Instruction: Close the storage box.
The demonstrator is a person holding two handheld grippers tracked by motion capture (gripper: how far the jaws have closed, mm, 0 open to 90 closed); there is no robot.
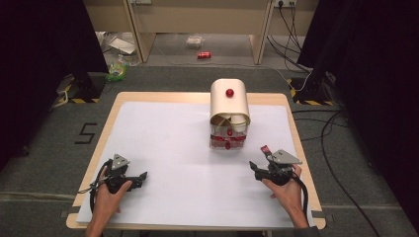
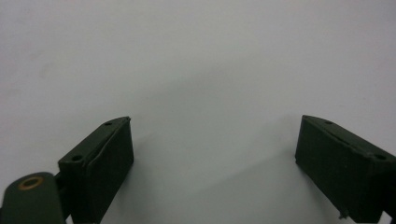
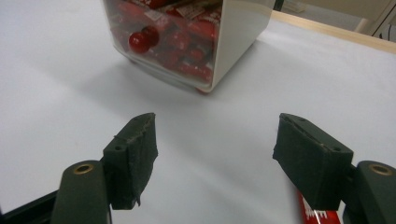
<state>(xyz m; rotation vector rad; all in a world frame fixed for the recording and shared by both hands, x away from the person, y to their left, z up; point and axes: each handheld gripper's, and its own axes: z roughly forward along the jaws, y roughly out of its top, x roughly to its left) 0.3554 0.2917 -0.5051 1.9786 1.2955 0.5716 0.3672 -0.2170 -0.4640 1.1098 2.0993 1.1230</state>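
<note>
On the far middle of the white sheet (image 1: 163, 128) stands a cream container (image 1: 230, 106) of red packets. Near corners hold the left gripper (image 1: 141, 176) and right gripper (image 1: 254, 168), jaws apart, empty; a red packet (image 3: 315, 215) lies beside the right.

- The left gripper (image 1: 140, 176) rests on the sheet (image 1: 168, 143) that covers the table (image 1: 111, 106), near the table's near-left corner, held by the left hand (image 1: 109, 195).
- The right gripper (image 1: 255, 169) sits near the near-right edge, well apart from the left one, held by the right hand (image 1: 285, 190).
- A lidded container (image 1: 229, 114) stands on the sheet beyond both grippers, between them and closer to the right one; in the right gripper view it lies ahead and left of the spread jaws.
- Packets (image 3: 187, 32) lie inside its lower compartment.
- A small packet (image 3: 314, 212) lies on the sheet just under the right gripper.
- Beyond the table, a can (image 1: 204, 55) lies on the floor (image 1: 44, 143).
</note>
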